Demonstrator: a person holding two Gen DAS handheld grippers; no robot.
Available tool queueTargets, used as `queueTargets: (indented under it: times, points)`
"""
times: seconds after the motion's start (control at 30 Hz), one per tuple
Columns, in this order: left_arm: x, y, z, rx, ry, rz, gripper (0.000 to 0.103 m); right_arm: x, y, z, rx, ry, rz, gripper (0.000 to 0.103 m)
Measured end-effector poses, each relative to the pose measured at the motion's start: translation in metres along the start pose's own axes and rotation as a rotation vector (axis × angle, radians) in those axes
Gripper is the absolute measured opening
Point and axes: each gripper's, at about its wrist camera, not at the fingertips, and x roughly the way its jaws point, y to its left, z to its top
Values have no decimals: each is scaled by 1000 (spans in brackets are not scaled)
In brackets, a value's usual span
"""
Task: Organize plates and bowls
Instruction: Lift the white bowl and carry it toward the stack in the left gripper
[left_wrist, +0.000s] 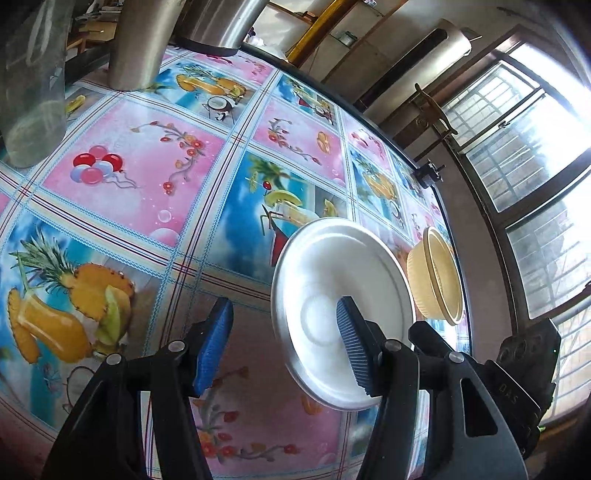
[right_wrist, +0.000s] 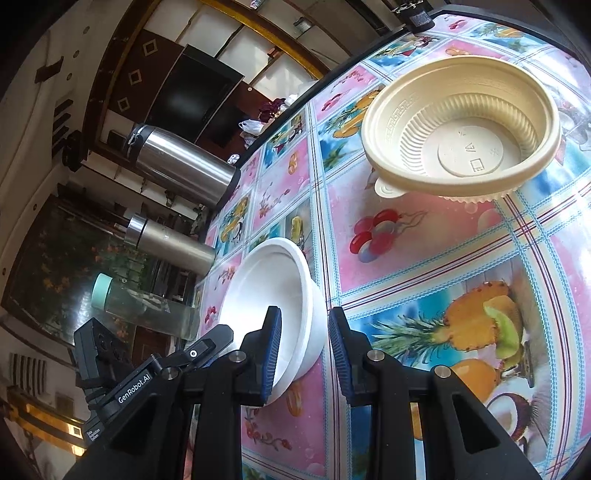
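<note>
My right gripper (right_wrist: 304, 354) straddles the white bowl (right_wrist: 273, 295) rim, jaws open, unclamped; left gripper (left_wrist: 284, 347) gapes empty; the bowl looks light, thin, crushable; tan bowl (right_wrist: 461, 125) at one o'clock.

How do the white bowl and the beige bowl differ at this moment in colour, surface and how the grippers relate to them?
The white bowl is plain and smooth; the beige bowl is tan, with ribbed inner walls and a patterned rim band.
The right gripper straddles the white bowl's rim, one finger inside and one outside, not yet closed; the beige bowl has no gripper on it.
The beige bowl has a small rim tab; none shows on the white bowl.
Both rest open side up on the tablecloth.
</note>
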Motion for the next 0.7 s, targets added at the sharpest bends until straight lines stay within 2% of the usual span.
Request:
queueTargets:
  times: [0.2,0.37,0.43,0.57,0.63,0.7]
  points:
    - [4,8,1,-11,-6,-1,56,-2,-3,0,7,-23,-8,30]
    - [2,8,2,-8,-21,2,46,0,-6,-1,15,-19,-3,30]
    - [2,10,2,-14,-23,6,37,0,-6,-1,13,-20,-5,30]
    - [2,13,2,-21,-27,10,34,0,-6,-3,7,-29,-9,30]
    - [1,12,1,-17,-29,12,25,0,-6,-3,6,-34,-13,30]
    - [1,12,1,-14,-32,11,24,0,-7,-3,6,-38,-20,29]
